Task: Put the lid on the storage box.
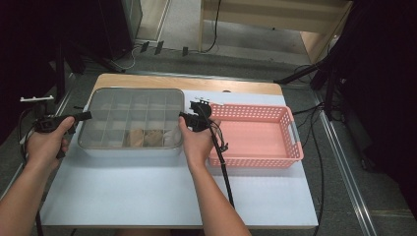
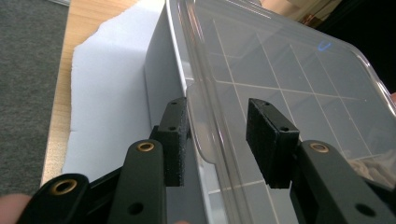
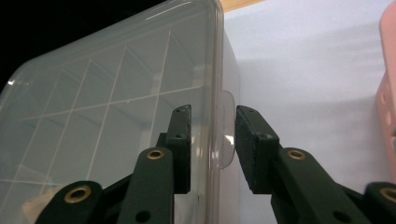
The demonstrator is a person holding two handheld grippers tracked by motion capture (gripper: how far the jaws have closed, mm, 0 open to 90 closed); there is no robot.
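Clear plastic, the lid (image 1: 132, 117) of the compartment box (image 2: 163, 88) lay on the white mat (image 1: 162, 189) beside the pink basket (image 1: 255, 135). Its edge tabs were straddled by the left gripper (image 2: 217, 140) and right gripper (image 3: 212, 144), both parted, neither clamped.

Readable text: none
Box (image 1: 132, 120) lid: no label legible
Basket (image 1: 255, 135): no brand legible
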